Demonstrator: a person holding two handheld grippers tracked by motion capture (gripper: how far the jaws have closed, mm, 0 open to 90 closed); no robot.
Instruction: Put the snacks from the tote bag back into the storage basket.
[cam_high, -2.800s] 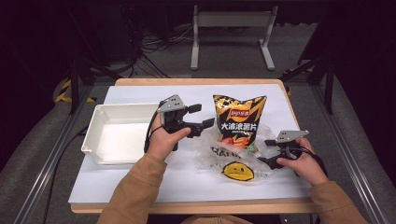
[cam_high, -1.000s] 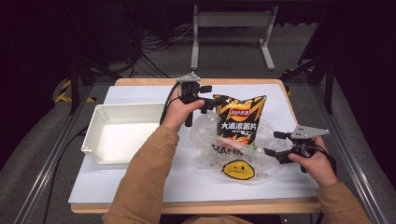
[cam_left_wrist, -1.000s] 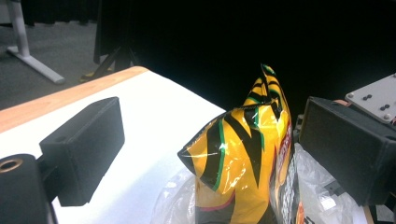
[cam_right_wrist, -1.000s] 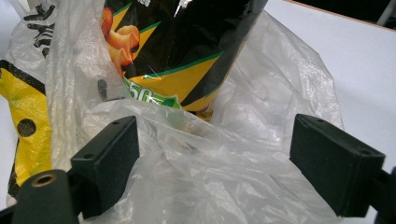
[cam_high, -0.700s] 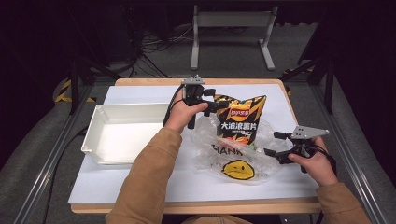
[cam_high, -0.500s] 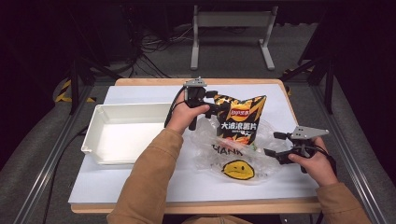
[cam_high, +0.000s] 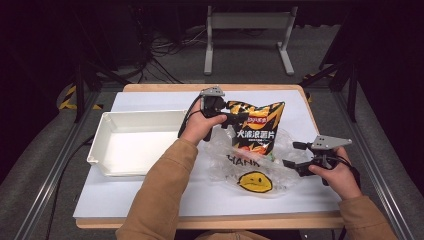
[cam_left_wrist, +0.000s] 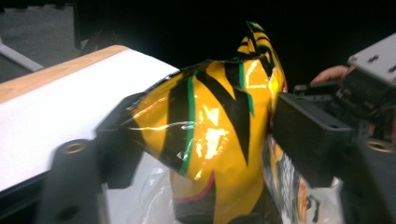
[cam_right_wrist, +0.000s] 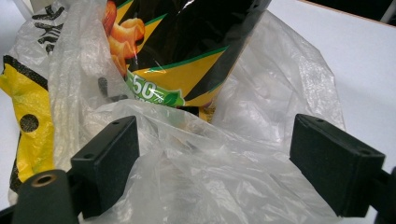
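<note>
Left gripper: jaws apart around chip bag top, I squeeze there. Bag light, puffy, slippery. Right gripper: jaws apart over thin plastic bag.

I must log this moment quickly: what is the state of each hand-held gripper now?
Left hand-held gripper: open, jaws around the chip bag top corner.
Right hand-held gripper: open, jaws astride the plastic bag.

The chip bag's lower end runs off the bottom edge between the left tool's jaws. Clear plastic bag film veils its base ahead of the right tool.
</note>
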